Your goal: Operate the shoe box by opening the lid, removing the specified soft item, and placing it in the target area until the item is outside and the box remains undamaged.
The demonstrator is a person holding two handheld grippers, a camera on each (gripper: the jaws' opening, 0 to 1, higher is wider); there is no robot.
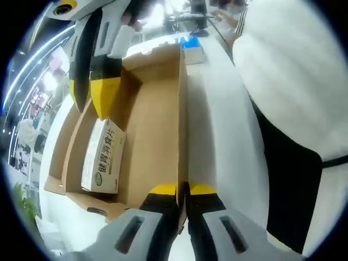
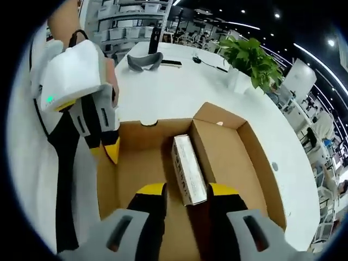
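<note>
A: Two grippers work the open shoe box [image 2: 239, 163]. The right gripper [image 2: 186, 190] straddles the small carton [image 2: 187, 168] on the box floor, jaws apart and not yet touching.

B: Close gently on its long sides, then lift straight. The left gripper [image 1: 183, 190] is pinched on the box wall [image 1: 182, 125], steadying it.

A: Its view alone shows the carton's [image 1: 103, 156] printed face; the right's shows the potted plant [image 2: 251, 58].

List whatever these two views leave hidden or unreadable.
- Left gripper view: the left gripper covers the near end of the shoe box wall.
- Right gripper view: the small box has print too blurred to read; its near end sits behind the right gripper jaws.
</note>
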